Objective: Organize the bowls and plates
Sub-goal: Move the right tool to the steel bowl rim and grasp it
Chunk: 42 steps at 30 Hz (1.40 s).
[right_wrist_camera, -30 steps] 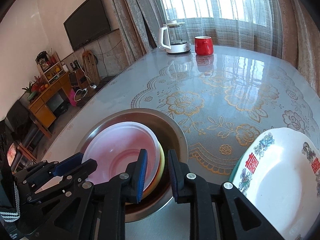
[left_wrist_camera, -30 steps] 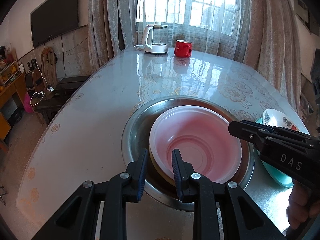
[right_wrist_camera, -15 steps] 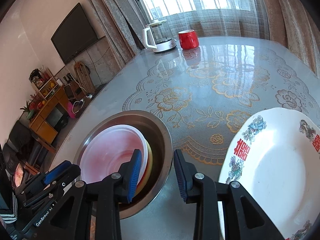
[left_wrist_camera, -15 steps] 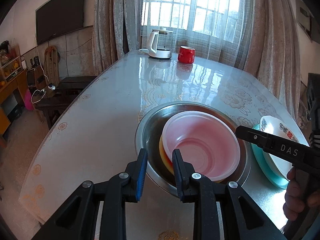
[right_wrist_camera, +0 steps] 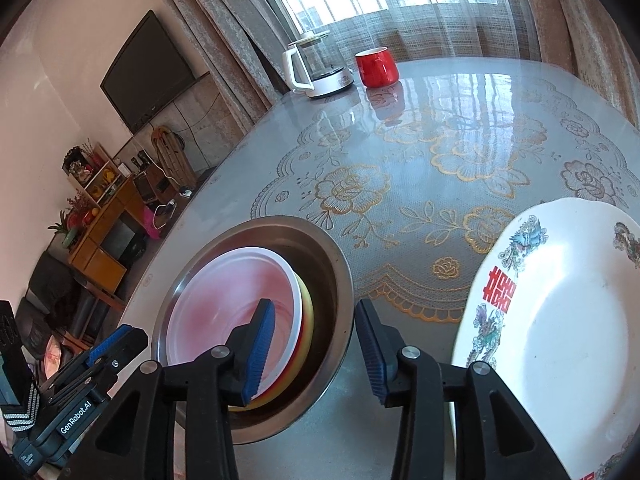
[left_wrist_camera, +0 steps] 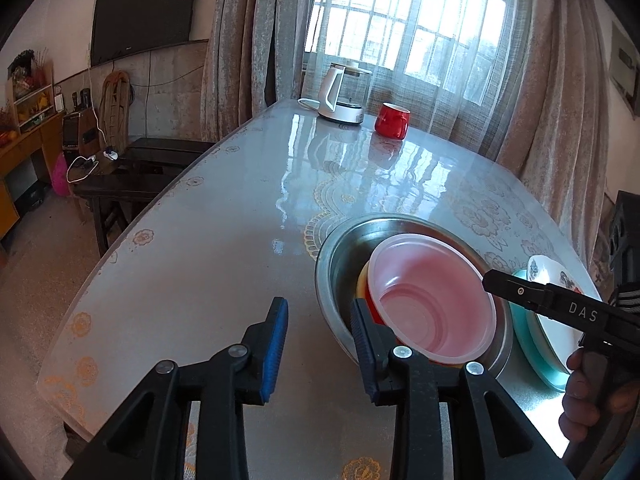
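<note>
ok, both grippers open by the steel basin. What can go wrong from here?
1. The pink bowl sits tilted on the nested bowls in the steel basin; a nudge could tip it.
2. Right gripper straddles the basin's rim; closing may drag the basin toward the white plate.

Daylight came through a barred window with sheer curtains; a black television hung on the wall above a dark bench.

Left tongs and right tongs both gape apart, holding nothing.
</note>
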{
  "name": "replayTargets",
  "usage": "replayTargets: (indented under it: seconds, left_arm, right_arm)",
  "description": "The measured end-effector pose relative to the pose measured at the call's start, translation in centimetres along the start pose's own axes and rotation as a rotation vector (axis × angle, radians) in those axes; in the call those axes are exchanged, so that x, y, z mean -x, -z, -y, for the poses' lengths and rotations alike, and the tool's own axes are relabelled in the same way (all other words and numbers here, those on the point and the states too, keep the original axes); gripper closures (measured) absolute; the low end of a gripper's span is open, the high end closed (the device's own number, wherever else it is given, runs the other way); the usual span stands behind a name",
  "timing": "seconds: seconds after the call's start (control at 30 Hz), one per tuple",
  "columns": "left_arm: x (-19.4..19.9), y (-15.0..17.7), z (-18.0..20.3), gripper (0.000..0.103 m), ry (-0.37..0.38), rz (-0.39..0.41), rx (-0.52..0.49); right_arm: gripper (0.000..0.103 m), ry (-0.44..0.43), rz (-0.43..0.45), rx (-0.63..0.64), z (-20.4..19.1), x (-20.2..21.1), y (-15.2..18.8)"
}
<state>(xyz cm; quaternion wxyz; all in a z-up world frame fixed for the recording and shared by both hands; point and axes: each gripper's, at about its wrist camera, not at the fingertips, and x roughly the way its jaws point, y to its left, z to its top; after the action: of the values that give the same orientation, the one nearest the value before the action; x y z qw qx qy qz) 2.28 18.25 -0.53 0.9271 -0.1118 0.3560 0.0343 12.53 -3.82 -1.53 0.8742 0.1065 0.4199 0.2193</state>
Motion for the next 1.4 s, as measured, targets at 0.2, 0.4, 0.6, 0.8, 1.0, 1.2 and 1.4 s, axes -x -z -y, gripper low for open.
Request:
replayTargets:
  seconds: [0.2,0.4,0.6,0.8,1.0,1.2,1.4]
  left_arm:
    - [-0.5,0.1,-0.3,0.068,0.009,-0.014,0.015]
    - [-1.5,0.1,-0.2,0.067,0.026,-0.037,0.008]
    - [-2.7,0.1,-0.2,0.067,0.055,-0.065,0.027]
    - [-3.4,-0.1,-0.1,0.068,0.08,-0.076,0.035]
    - [-3.7,-0.3,-0.2,0.068,0.09,-0.073,0.04]
    - [-4.0,-0.2,-0.5,0.069,0.069,-0.074,0.044]
    - [-3.6,-0.4,-0.3,0.073,0.124,-0.056,0.031]
  right_arm:
    - [0.06,-0.006,-0.007,-0.006,0.0,-0.3,-0.1]
    - [0.06,-0.021,-0.028,-0.013,0.4,-1.0,-0.2]
    - [0.059,-0.02,-0.04,-0.003,0.3,-1.6,-0.5]
    - [0.059,-0.022,-0.043,0.009,0.4,-1.9,-0.8]
    - [0.059,-0.014,-0.051,0.033,0.2,-2.2,-1.0]
    - [0.057,0.0,-0.063,0.07,-0.1,-2.3,-0.9]
    - [0.055,0.0,-0.081,0.075,-0.2,-2.5,-1.1]
